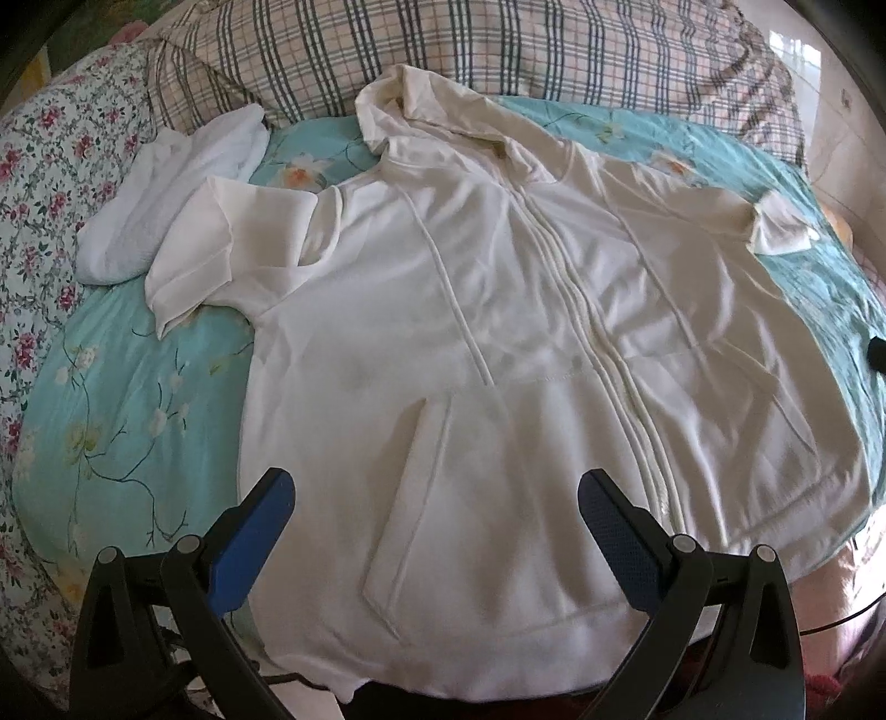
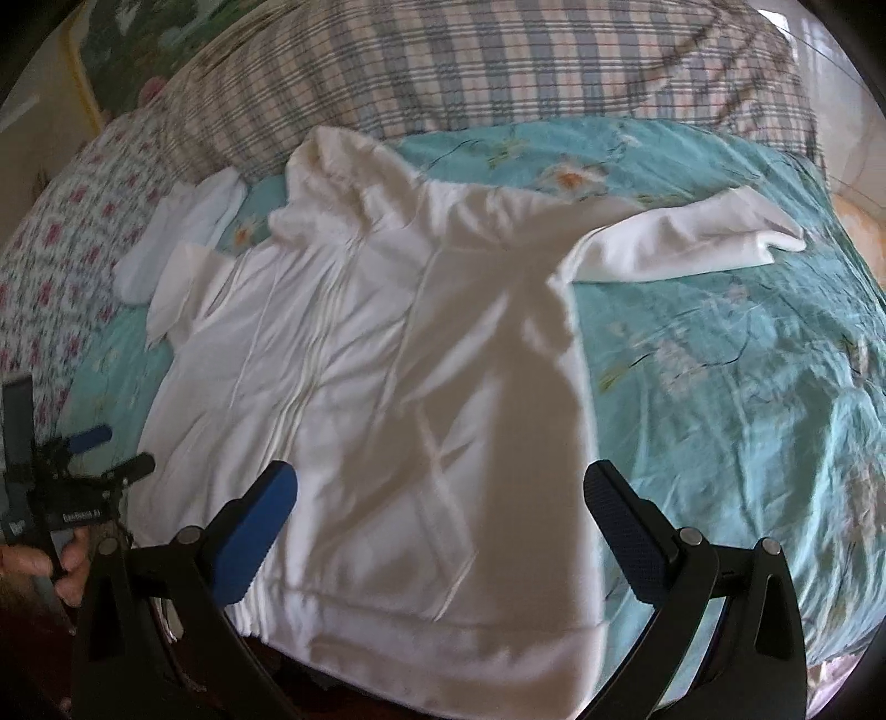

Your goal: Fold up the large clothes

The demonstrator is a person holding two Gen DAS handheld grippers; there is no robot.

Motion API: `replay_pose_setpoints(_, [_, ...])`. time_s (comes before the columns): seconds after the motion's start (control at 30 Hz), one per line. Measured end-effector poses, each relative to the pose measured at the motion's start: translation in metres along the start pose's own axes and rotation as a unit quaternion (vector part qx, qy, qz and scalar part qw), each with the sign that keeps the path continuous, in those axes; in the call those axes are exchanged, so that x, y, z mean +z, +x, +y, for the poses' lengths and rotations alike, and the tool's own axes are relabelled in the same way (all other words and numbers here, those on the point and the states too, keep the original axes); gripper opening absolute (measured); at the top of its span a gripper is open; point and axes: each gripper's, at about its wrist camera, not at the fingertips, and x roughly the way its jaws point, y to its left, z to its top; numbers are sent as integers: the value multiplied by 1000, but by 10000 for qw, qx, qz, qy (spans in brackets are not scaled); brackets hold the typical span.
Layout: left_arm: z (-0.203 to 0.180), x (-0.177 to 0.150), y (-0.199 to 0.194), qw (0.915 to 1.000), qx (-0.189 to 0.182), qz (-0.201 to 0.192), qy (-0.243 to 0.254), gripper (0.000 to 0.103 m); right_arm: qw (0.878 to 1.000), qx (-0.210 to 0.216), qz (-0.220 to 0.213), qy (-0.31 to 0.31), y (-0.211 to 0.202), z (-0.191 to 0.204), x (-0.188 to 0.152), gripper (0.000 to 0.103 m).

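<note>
The hoodie (image 1: 498,343) is laid flat, front up, on the bed (image 1: 138,399), with the zip (image 1: 603,354) closed, the hood (image 1: 437,105) toward the pillows (image 1: 443,50) and the hem (image 1: 498,637) at the near edge. No fold is seen yet. The short sleeves are spread to either side; the left sleeve (image 1: 205,249) is creased back on itself, and the right sleeve (image 2: 692,243) lies out over the sheet.

The left claw (image 1: 437,531) is held spread above the hem and pocket (image 1: 410,509), with nothing between its pads. The right claw (image 2: 443,520) is likewise spread and empty, above the hem nearer the right side seam (its shadow falls across the cloth).

Likely faults from this state:

- A single layer may be pinched at the hem. The cause would be a shallow approach; the front panel would then be lifted off the back and the fold would bunch.
- The pocket opening may be caught by a pad instead of the edge, so that the cloth is dragged askew.
- The hem overhangs the bed edge slightly, so the garment may be pulled off toward the floor if it is drawn nearward.
- The creased left sleeve may be trapped inside the fold unless it is flattened first.
- A small white cloth (image 1: 166,199) lies touching or just beside the left sleeve and may be swept along with it.
- The drawstrings (image 1: 459,310) lie loose and may be left protruding.
</note>
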Motion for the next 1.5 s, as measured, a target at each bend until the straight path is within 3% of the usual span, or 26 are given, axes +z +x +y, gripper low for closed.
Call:
replay_pose_setpoints(0.13, [1,14,13,9997,-185,40,-145,102,9995,-221,-73,234,4,-28,18,103])
replay_pose_setpoints(0.4, [2,39,40,9993,-161,258,-228,102,9929,-713,-524,797,19,-107,82,103])
replay_pose_setpoints(0.57, [7,55,54,9986,-243,226,-405,102,9810,-1344,-788,1152,49,-177,144,102])
replay_pose_setpoints(0.67, [10,62,63,9978,-324,262,-510,102,9702,-1774,-777,1459,77,-224,185,89])
replay_pose_setpoints(0.73, [10,67,72,9970,-369,308,-604,102,9635,-2014,-740,1601,98,-254,213,88])
replay_pose_setpoints(0.9, [4,75,94,9961,-358,519,-611,102,9454,-2475,-609,2033,135,-312,259,86])
replay_pose_setpoints(1.0, [-3,79,106,9957,-393,613,-568,102,9405,-2529,-407,2232,156,-334,269,85])
replay_pose_setpoints(1.03, [-5,80,109,9955,-426,635,-560,102,9371,-2709,-265,2185,166,-341,272,82])
replay_pose_setpoints(1.1, [-10,81,115,9951,-478,691,-522,102,9310,-2908,-107,2203,175,-350,272,51])
replay_pose_setpoints(1.13, [-12,83,116,9950,-510,694,-514,102,9298,-2854,-158,2320,172,-356,269,49])
replay_pose_setpoints(1.17, [-13,84,116,9950,-533,678,-508,102,9310,-2756,-233,2384,167,-357,266,35])
replay_pose_setpoints(1.2, [-14,84,116,9950,-570,646,-511,102,9320,-2690,-300,2413,163,-357,265,11])
replay_pose_setpoints(1.3, [-12,85,113,9947,-662,560,-550,102,9423,-2313,-661,2330,145,-338,261,11])
replay_pose_setpoints(1.4, [-9,84,109,9943,-726,490,-600,102,9648,-1274,-952,2096,132,-291,255,11])
replay_pose_setpoints(1.5, [-3,81,100,9935,-819,386,-686,102,9777,-394,-958,1828,132,-232,249,11])
